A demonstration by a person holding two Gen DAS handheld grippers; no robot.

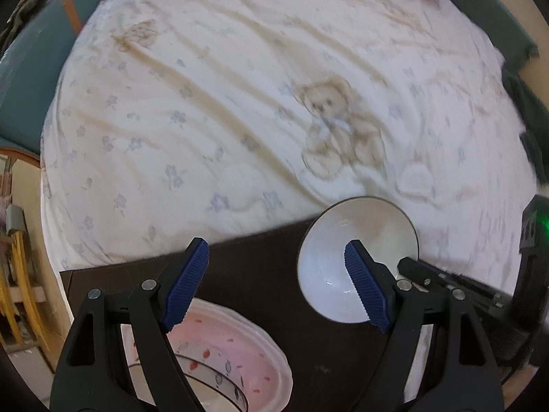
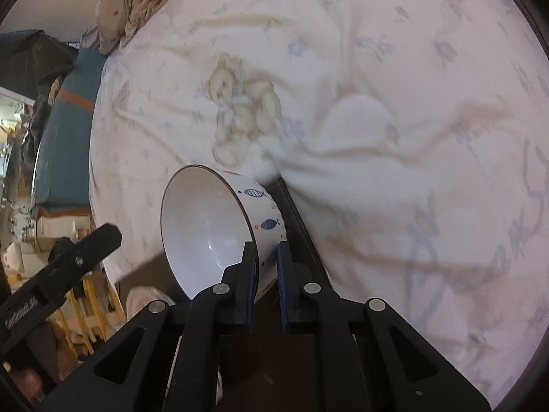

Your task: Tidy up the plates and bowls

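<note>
Pinching the tilted bowl's point(image 2: 219, 237) wall, right jaws closed; left jaws wide, empty.

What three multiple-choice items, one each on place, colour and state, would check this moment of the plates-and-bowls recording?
1. Where does the pink plate lie?
A. on the dark table, below the left claw
B. on the bedsheet
C. inside the white bowl

2. What colour are the fish on the white bowl's outer wall?
A. red
B. blue
C. green

3. How does the right claw stand?
A. wide open, empty
B. shut on the white bowl's rim
C. shut on the pink plate

Answers: 1 A, the left wrist view shows the plate on the dark tabletop under the open claw. 2 B, blue fish show in the right wrist view. 3 B, its pads pinch the bowl's wall from inside and outside.
</note>
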